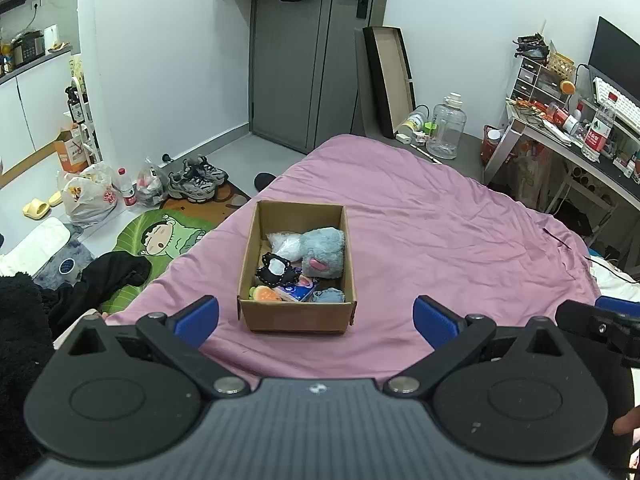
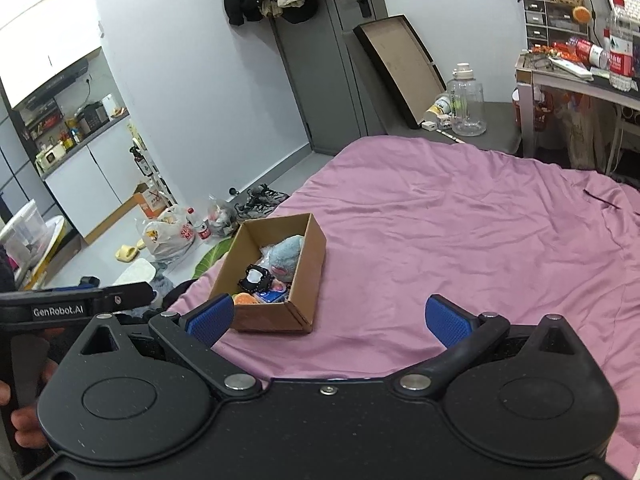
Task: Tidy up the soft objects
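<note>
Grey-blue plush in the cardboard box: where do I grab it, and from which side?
Grip the grey-blue plush toy across its rounded upper body, coming straight down from above. It stands highest in the cardboard box, against the right wall, so side approaches look blocked. The open left gripper faces the box and seems better placed.

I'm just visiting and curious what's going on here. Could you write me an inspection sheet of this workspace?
Surface: pink bedspread, wrinkled.
Job's things: cardboard box on the bed, holding a grey plush, white bag and other small soft items.
Clutter: shoes, plastic bags, water jug on the floor.
Grippers: left gripper and right gripper both open, empty, short of the box.
Cables: nothing seen on the bed.
Surroundings: door, crowded desk.
</note>
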Demonstrator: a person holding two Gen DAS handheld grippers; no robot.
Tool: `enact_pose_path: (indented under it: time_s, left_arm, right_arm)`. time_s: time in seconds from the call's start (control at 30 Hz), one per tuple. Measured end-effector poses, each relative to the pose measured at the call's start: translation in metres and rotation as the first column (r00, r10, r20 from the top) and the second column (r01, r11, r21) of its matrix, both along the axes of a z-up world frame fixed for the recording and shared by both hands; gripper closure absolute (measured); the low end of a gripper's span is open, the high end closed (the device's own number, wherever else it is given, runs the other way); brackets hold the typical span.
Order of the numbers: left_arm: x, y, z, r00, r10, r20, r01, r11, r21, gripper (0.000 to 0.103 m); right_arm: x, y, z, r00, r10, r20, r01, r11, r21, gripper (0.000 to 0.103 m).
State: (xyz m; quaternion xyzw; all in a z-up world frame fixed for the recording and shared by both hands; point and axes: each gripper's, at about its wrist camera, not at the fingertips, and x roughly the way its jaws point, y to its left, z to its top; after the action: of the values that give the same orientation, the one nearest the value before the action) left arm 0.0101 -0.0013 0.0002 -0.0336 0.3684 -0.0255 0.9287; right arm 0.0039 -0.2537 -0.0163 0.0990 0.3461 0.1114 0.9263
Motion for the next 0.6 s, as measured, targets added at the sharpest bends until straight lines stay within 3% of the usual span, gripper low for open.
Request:
enact_pose_path:
  time_s: [0.6]
  left_arm:
    - [-0.005, -0.001, 0.0, 1.0, -0.023, -0.005, 0.023, 0.999, 0.032, 0.0]
  right_arm:
    - [0.006, 0.007, -0.013, 0.999, 0.002, -0.049, -0.004, 0.999, -0.043, 0.0]
